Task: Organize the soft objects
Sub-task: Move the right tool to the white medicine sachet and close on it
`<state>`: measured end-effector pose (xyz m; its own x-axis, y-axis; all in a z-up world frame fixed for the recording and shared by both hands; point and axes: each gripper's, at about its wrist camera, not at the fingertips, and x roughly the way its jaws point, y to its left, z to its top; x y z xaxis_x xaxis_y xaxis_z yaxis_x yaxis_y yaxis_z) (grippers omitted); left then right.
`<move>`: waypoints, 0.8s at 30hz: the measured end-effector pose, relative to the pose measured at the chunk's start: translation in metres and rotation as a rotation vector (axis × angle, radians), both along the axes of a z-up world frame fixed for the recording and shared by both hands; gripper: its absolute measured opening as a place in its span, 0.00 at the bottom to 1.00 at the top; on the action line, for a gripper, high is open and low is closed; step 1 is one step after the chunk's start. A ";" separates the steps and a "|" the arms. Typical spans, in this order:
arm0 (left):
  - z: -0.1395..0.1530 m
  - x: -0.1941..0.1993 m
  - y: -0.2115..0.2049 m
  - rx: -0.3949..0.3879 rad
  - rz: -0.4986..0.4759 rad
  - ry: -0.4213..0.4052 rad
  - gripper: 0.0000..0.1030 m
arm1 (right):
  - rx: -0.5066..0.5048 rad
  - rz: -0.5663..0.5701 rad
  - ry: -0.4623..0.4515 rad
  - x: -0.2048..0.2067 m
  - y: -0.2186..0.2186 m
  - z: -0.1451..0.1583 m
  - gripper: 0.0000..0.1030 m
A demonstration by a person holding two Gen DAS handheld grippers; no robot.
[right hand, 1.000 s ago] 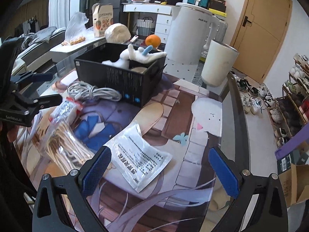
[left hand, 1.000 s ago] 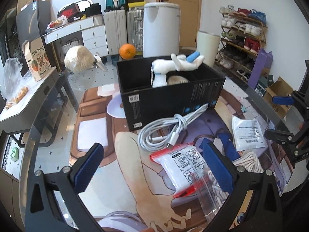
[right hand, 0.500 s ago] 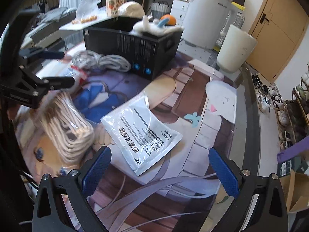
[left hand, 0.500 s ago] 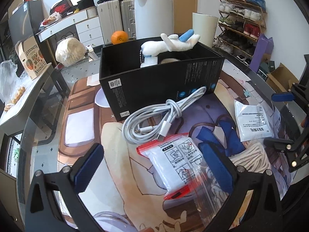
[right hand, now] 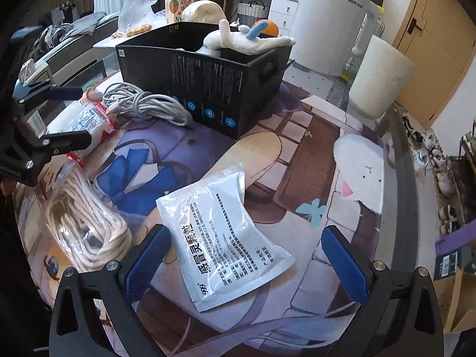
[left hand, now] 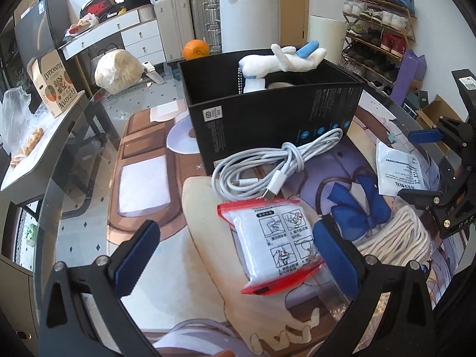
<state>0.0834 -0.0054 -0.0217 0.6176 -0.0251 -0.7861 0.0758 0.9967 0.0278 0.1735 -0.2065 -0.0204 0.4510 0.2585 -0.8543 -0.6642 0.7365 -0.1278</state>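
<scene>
A black box stands on the table with a white plush toy lying across its top. In front of it lie a coiled white cable, a red-edged white pouch, a bagged bundle of cream rope and a silver sachet. My left gripper is open, its fingers either side of the pouch. My right gripper is open just above the sachet's near end.
An orange sits behind the box. A tall white bin and a white cylinder stand beyond the table. A side table with a carton is at left, a shoe rack at right. The glass table edge curves on the right.
My left gripper has moved forward and down toward the pouch. My right gripper has dropped closer to the sachet, which now lies between its fingers.
</scene>
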 end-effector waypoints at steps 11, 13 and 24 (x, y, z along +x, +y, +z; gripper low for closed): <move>-0.004 -0.001 -0.001 0.007 -0.031 0.026 1.00 | 0.064 0.047 0.062 0.005 -0.002 -0.004 0.96; -0.004 0.000 -0.001 0.006 -0.030 0.026 1.00 | 0.083 0.038 0.051 0.007 -0.003 -0.004 0.95; -0.010 0.001 0.000 0.031 -0.028 0.041 1.00 | 0.088 -0.137 0.070 0.015 -0.007 -0.004 0.94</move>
